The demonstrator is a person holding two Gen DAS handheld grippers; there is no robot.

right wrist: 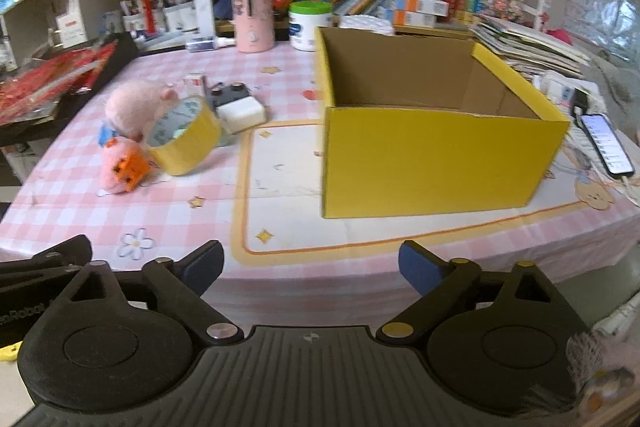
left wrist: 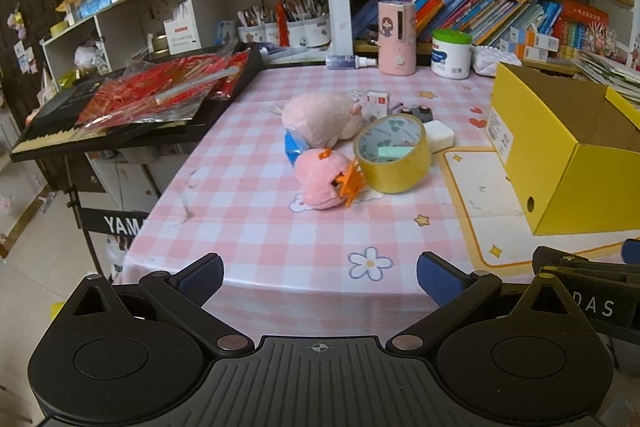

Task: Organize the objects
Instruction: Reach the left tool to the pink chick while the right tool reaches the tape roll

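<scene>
The left gripper is hovering at the near edge of the bench, its blue-padded fingers spread wide and holding nothing. The right gripper is hanging beside it at the same edge, fingers equally wide apart and empty.

The yellow box is standing open-topped on a cream mat with an orange border, and what shows of its inside is bare cardboard. Left of the yellow box, well apart from it, a small pile is sitting on the pink checked cloth. A roll of yellow tape is lying tilted at the near right of the pile, leaning against a white block. A small pink plush with an orange clip on it is touching the tape roll on the side away from the box. A larger pink plush is lying just behind them, over a blue packet. Behind the tape, a small white-and-orange carton and a dark gadget are sitting close together. A phone is lying with its screen lit on the far side of the box from the pile.
</scene>
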